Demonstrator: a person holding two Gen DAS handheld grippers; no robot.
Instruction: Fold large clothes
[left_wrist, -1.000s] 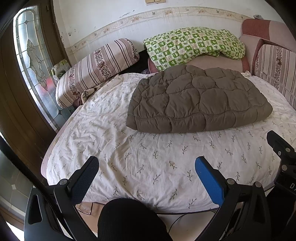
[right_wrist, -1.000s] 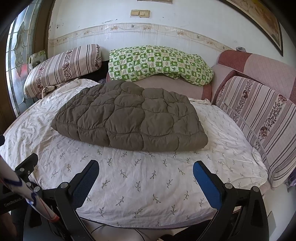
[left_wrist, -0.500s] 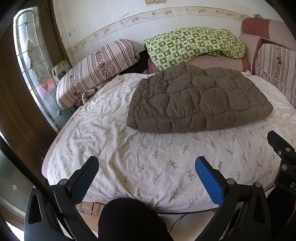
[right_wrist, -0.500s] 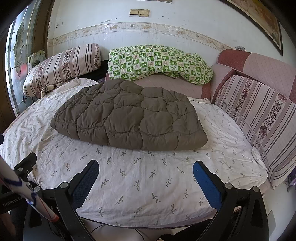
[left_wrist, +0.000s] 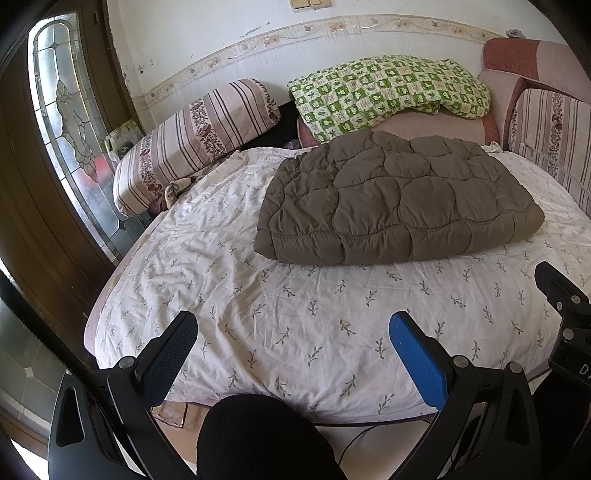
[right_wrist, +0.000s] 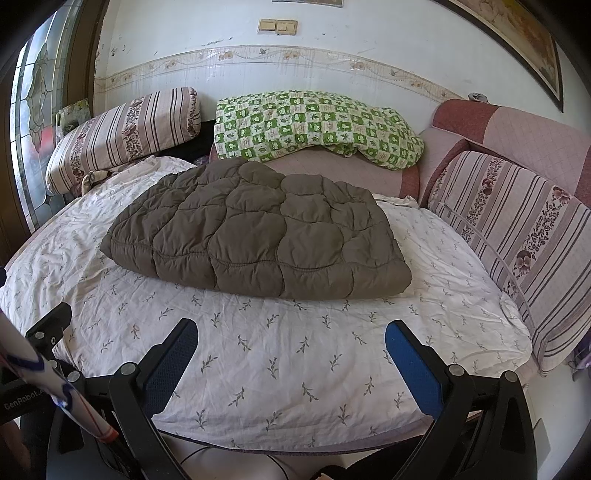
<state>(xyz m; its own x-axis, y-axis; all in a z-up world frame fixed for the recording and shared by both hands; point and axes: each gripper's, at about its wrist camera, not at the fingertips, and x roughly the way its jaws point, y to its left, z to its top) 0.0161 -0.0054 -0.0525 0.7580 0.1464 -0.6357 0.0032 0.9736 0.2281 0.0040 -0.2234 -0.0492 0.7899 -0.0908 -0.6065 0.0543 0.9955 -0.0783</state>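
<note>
Brown quilted jacket (right_wrist: 258, 232), folded into a thick rectangular pad, lying in the middle of the bed (right_wrist: 295, 354) on a white sheet with a leaf print (left_wrist: 295, 332); its near edge runs across the mattress, well apart from both grippers. Left gripper (left_wrist: 291, 343) and right gripper (right_wrist: 290, 349): each with jaws spread wide, holding nothing, poised over the near edge of the bed. Far side: a green checked blanket (right_wrist: 314, 129) draped on a pink headboard cushion, a striped bolster (right_wrist: 125, 133) at far left, a striped cushion (right_wrist: 517, 229) at right.

Risks, as judged from this layout: the padded fill is springy, so the stacked layers may puff up and slide open if only the top layer is pinched. A grip taken too low may catch the loose, wrinkled sheet together with the jacket. The long reach from the near edge may drag the pad rather than lift it, skewing the fold.
</note>
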